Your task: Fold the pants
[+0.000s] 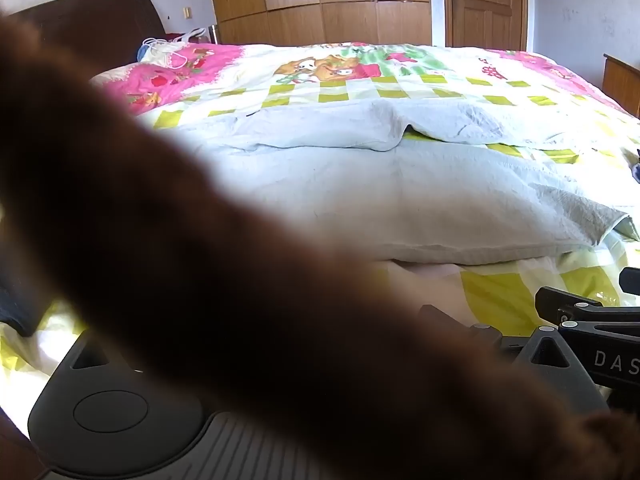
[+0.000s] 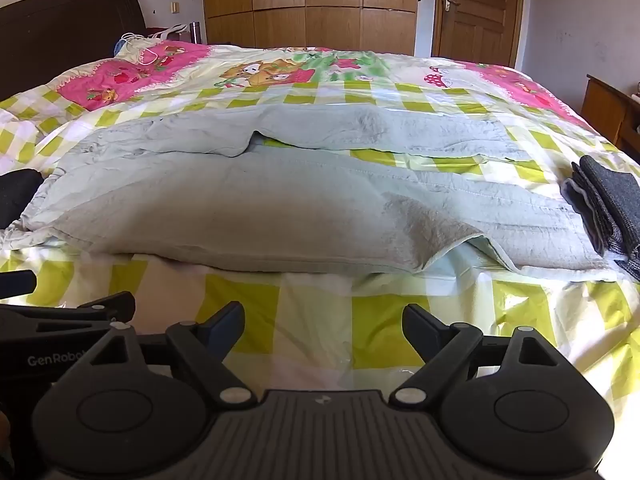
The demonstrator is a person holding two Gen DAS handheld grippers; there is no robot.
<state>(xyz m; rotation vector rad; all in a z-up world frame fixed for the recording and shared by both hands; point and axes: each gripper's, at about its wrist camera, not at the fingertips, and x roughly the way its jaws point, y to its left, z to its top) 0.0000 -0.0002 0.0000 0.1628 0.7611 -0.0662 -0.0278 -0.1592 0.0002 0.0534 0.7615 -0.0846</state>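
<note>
Spread flat across the middle of the bed: pale grey-green cotton pants point(image 2: 248, 208), both legs running crosswise, the far leg point(image 2: 320, 128) lying just behind the near one with a strip of checked cover showing between them toward the right. Near leg creased, one corner of fabric turned up at its lower right edge point(image 2: 452, 240). Same pants visible in the left wrist view point(image 1: 400, 200), untouched by either tool.

Underneath, a yellow-green and white checked quilt cover with pink cartoon borders point(image 2: 320, 320). At the right edge of the pants, touching their end, a folded stack of dark grey knit garments point(image 2: 612, 204).

Low in the foreground, short of the pants and above bare quilt: right gripper point(image 2: 323, 330), black plastic, fingers spread wide with nothing between them. Left gripper point(image 1: 460, 320) mostly hidden behind a blurred dark brown shape point(image 1: 180, 260) pressed close to the lens; spread or pressed together, cannot tell.

Farther back, a dark wooden headboard point(image 2: 68, 28) at the left, a wall of brown wooden wardrobe doors point(image 2: 308, 4), and a brown panelled door with a metal handle point(image 2: 476, 12) at the right.
</note>
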